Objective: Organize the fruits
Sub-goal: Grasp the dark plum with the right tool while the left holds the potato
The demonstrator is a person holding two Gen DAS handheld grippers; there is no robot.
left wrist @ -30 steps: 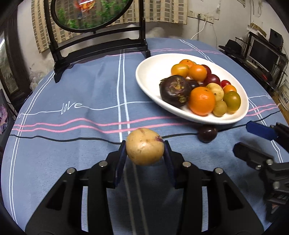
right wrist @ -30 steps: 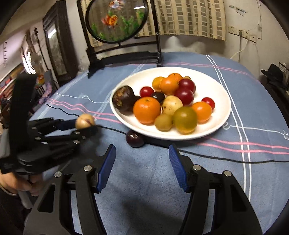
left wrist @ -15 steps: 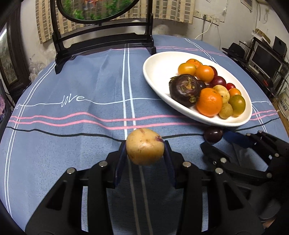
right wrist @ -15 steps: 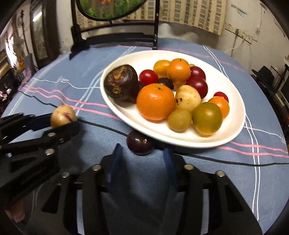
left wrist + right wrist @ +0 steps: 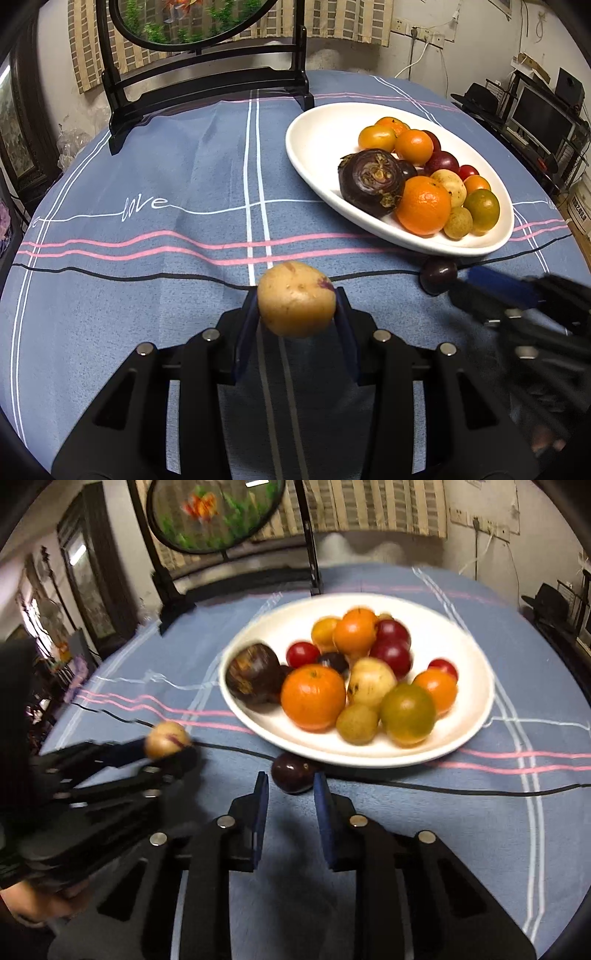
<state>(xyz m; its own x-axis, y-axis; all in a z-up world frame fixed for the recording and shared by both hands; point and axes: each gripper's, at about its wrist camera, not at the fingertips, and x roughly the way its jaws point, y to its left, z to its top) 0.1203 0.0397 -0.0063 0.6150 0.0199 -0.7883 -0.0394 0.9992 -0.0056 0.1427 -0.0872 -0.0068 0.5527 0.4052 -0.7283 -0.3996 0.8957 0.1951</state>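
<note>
My left gripper [image 5: 297,306] is shut on a yellow-brown round fruit [image 5: 296,298] and holds it above the blue cloth; it also shows in the right wrist view [image 5: 167,739]. A white oval plate [image 5: 317,147] holds several oranges, red plums and a big dark purple fruit [image 5: 371,181]. A small dark plum [image 5: 293,773] lies on the cloth against the plate's near rim [image 5: 369,758]. My right gripper [image 5: 290,786] is open, its blue pads either side of the plum's near end, apart from it. In the left wrist view the plum [image 5: 439,275] lies at the right gripper's tip.
A black stand with a round fish picture [image 5: 207,85] stands at the table's far edge. The blue striped tablecloth [image 5: 166,177] covers the round table. Shelves and a monitor [image 5: 539,118] are off to the right.
My right gripper has moved forward to the dark plum and its jaws have narrowed around it. The left gripper has stayed put, holding the yellow fruit.
</note>
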